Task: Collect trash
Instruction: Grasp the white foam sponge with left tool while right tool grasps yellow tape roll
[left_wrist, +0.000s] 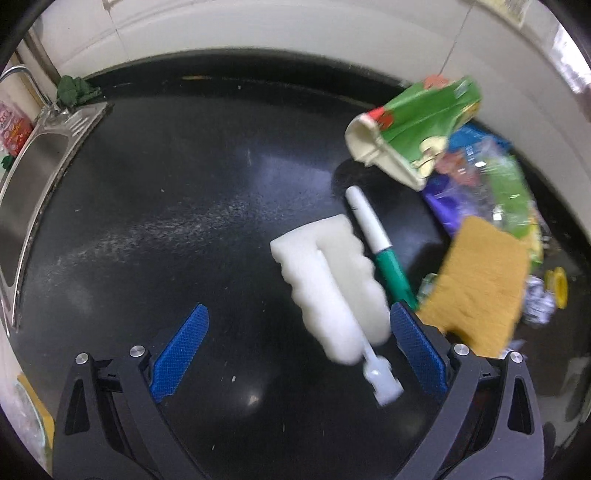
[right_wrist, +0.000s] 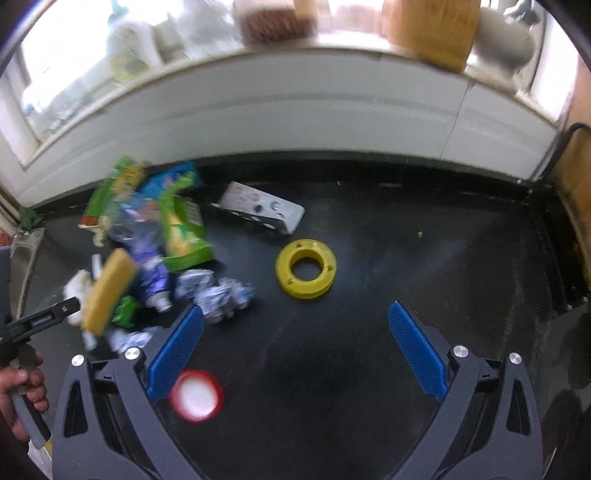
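Observation:
In the left wrist view my left gripper (left_wrist: 299, 310) is open over a black counter (left_wrist: 166, 206). A white foam brush (left_wrist: 332, 284) lies between its fingers, close to the right one. Beside the brush are a green-and-white marker (left_wrist: 376, 240) and a yellow sponge (left_wrist: 480, 284). Behind them sit a crushed green carton (left_wrist: 413, 125) and a heap of wrappers (left_wrist: 491, 184). My right gripper (right_wrist: 296, 307) is also open, with nothing between its fingers. A red-rimmed white cap (right_wrist: 196, 396) lies by its left finger. Crumpled foil (right_wrist: 218, 295) and wrappers (right_wrist: 173, 221) lie ahead to its left.
A steel sink (left_wrist: 33, 173) with a tap borders the counter on the left. A yellow plastic ring (right_wrist: 306, 267) and a white power strip (right_wrist: 262, 212) rest mid-counter. A white tiled wall (right_wrist: 295, 122) runs behind. A person's hand (right_wrist: 22, 391) holds the left gripper's handle.

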